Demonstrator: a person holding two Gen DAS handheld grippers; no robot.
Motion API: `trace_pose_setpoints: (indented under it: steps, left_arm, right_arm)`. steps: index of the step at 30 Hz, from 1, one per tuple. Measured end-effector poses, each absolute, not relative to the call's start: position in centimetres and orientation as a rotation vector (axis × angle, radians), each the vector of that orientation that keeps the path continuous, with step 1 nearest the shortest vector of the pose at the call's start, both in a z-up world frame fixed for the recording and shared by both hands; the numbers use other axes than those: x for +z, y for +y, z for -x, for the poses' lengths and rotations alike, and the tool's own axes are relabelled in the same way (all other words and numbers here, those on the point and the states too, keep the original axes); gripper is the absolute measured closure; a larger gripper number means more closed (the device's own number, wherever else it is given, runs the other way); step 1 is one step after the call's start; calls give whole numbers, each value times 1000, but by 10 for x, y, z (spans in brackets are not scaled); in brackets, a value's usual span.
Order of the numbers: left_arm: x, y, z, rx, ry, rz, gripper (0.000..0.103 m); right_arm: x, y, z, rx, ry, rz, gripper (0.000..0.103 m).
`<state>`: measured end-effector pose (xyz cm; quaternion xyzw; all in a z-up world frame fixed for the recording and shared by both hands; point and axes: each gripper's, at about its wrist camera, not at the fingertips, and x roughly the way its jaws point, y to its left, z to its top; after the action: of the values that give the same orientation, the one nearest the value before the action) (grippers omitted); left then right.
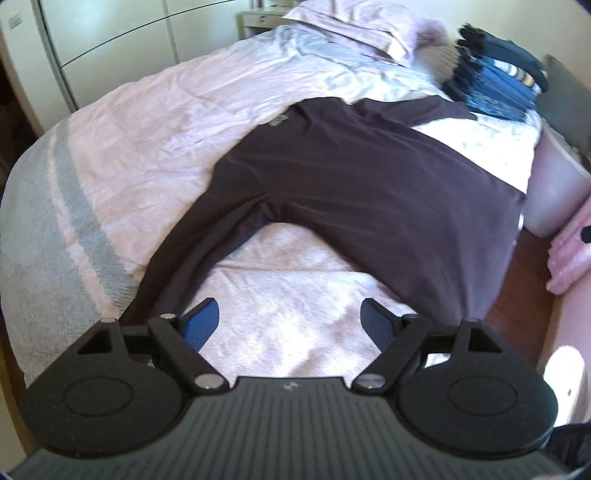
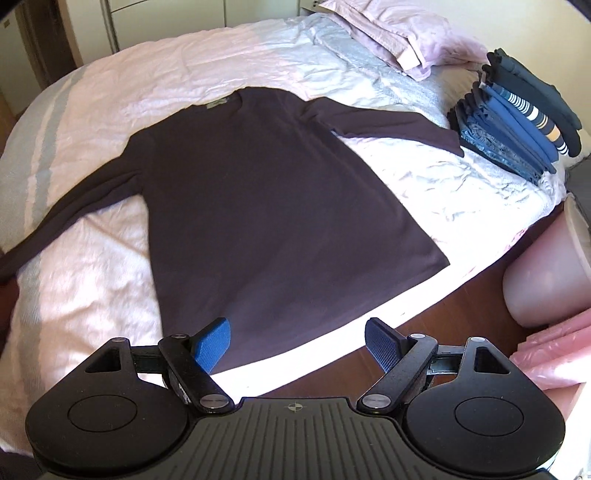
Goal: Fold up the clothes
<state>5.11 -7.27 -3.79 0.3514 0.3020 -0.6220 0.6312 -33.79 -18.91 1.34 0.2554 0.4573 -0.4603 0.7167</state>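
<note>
2 grippers hover with fingers spread, grasping nothing. Dark long-sleeved shirt (image 2: 258, 192) lies flat on the bed (image 2: 92, 295), long axis running hem-near to collar-far. Right gripper (image 2: 298, 341) sits just above the hem; left gripper (image 1: 290, 319) is beside the near sleeve (image 1: 177, 269), likely first fold.

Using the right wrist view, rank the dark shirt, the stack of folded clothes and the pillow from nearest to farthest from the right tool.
1. Dark shirt: spread flat on the bed, its hem just ahead of the open right tool.
2. Stack of folded clothes: far right, beyond the shirt's sleeve.
3. Pillow: at the head of the bed, farthest.
</note>
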Motion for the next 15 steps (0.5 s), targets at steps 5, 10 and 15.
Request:
trace_pose_setpoints:
  steps: [5,10,15]
  left_arm:
    - [-33,-60,-30,-1418,675,-827,22]
    - [-35,-43,-17,-1394,686,-840,22]
    - [-39,-30,-8,-1371,698,-849,22]
  right_arm:
    - [10,-170,337,-983,1016,-537,20]
    - [7,-156,341,-948,1016,-531,20]
    - [2,-148,345,-919,1021,-519,20]
